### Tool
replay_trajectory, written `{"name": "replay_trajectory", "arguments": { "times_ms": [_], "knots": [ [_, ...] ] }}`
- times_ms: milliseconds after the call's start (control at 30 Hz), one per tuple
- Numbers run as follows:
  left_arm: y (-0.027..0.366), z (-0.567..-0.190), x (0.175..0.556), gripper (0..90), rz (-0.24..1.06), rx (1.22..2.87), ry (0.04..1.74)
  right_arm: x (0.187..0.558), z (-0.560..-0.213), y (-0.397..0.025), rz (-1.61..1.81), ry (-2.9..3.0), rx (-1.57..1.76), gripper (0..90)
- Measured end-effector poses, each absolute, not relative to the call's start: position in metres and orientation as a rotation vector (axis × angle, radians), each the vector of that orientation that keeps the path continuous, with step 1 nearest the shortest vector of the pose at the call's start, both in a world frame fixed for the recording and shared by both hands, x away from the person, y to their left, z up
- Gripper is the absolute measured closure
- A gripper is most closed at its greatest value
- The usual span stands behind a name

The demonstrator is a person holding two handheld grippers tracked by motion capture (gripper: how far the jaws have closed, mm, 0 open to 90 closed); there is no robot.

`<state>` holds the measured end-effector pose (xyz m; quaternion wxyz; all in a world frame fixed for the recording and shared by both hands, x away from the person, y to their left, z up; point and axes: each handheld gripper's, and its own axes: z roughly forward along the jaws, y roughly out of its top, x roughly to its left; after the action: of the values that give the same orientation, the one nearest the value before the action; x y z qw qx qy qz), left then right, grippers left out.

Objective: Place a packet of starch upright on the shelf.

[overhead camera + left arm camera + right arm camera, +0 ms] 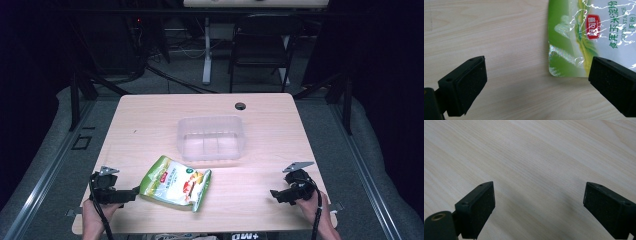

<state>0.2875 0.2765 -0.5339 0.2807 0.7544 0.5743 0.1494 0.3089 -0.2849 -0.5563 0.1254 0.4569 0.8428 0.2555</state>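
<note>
A green and white pouch of corn starch (176, 184) lies flat on the wooden table (150, 120), near its front edge. Behind the pouch stands a clear plastic tub (211, 138), with nothing visible inside. My left gripper (135, 190) is open and held low at the front left, its jaws pointing at the pouch's near corner (564, 67), which lies between the jaws and just beyond them. At the front right my right gripper (274, 194) is open too, with bare wood (536, 170) between its jaws.
A round cable hole (240, 106) sits at the table's far edge. Beyond the table stand a dark chair (260, 45) and a white desk leg (206, 50). Grey floor rails (45, 165) run along both sides.
</note>
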Motion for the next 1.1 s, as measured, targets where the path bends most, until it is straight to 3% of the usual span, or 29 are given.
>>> {"name": "replay_trajectory", "arguments": {
  "times_ms": [467, 1100],
  "knots": [
    [0.274, -0.533, 0.288, 2.5, 0.357, 1.998, 1.541, 0.308, -0.555, -0.284, 0.754, 2.468, 1.318, 9.9],
    [0.25, -0.539, 0.273, 8.8, 0.126, 2.008, 1.518, 0.308, -0.555, -0.283, 0.751, 2.471, 1.321, 9.8]
  ]
}}
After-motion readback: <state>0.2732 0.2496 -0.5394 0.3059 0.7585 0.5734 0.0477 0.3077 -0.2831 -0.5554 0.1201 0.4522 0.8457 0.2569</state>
